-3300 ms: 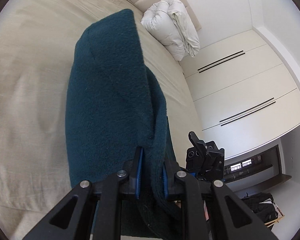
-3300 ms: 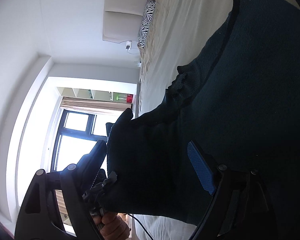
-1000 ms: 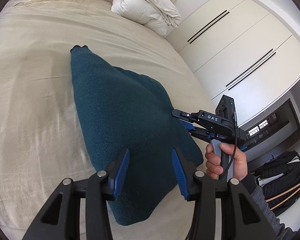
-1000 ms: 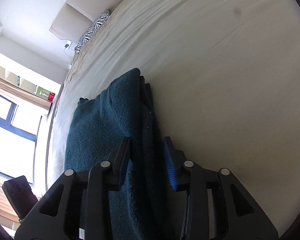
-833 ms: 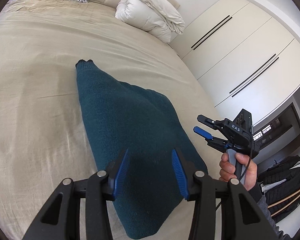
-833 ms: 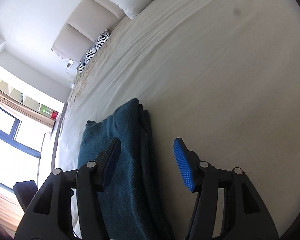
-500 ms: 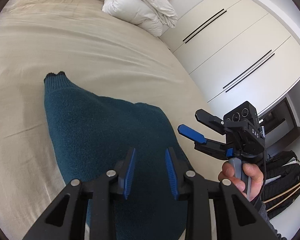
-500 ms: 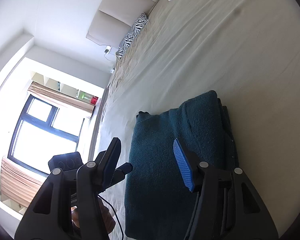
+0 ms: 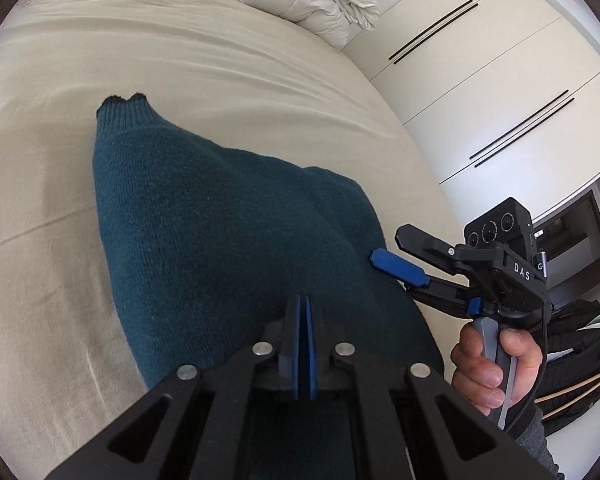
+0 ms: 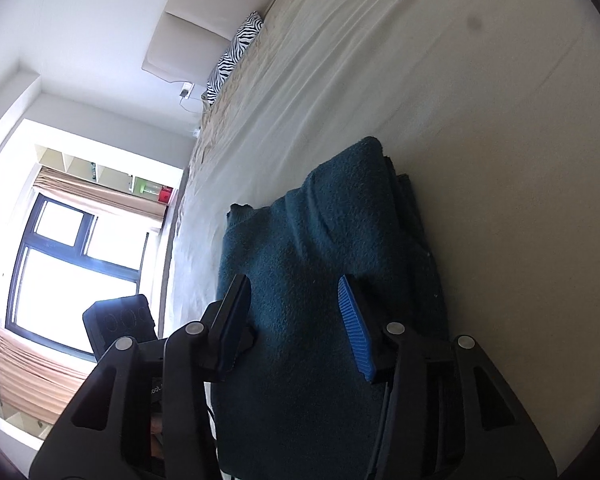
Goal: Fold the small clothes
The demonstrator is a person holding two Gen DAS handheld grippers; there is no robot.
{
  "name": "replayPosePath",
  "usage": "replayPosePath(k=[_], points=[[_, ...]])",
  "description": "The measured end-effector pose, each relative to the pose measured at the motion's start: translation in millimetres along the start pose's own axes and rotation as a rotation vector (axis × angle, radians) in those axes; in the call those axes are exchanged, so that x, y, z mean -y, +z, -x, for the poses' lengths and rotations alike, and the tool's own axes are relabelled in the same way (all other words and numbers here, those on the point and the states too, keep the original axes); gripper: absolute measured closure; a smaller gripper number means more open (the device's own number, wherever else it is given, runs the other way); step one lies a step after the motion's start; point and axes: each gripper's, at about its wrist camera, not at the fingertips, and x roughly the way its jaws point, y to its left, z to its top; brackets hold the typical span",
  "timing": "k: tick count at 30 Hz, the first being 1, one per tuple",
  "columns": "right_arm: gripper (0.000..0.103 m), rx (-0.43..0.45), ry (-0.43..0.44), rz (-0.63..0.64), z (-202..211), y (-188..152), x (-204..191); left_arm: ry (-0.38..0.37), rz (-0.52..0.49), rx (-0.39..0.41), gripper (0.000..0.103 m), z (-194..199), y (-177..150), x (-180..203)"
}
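Teal knit sweater (image 9: 220,232) lies folded on beige bed (image 9: 60,80). Left hand-held gripper (image 9: 302,320) clenched, pads together, nothing between them. Right hand-held gripper (image 10: 296,320) released above the sweater.

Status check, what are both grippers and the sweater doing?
Left gripper shut, empty. Right gripper open over the sweater. Sweater folded, flat on the bed. Nothing in the way.

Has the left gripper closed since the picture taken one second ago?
Yes. The left gripper now has its blue pads pressed together above the teal sweater on the bed; a second ago they stood apart. Nothing shows between them.
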Motion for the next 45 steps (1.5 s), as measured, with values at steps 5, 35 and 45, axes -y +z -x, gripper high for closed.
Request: replayPosePath(k=[5,35,45], points=[[0.056,-0.053,-0.005,0.071,5.0,-38.0,-8.1,0.05,-0.072,-0.014,0.099,0.2,-29.6,7.3],[0.041,0.031,-0.158,0.017,51.5,-38.4,9.8,0.012,0.175,0.124,0.032,48.4,-45.3,-22.5],[0.041,-0.098,-0.149,-0.024,2.0,-16.7,37.7,-0.01,0.321,0.006,0.035,3.7,-37.3,-47.0]])
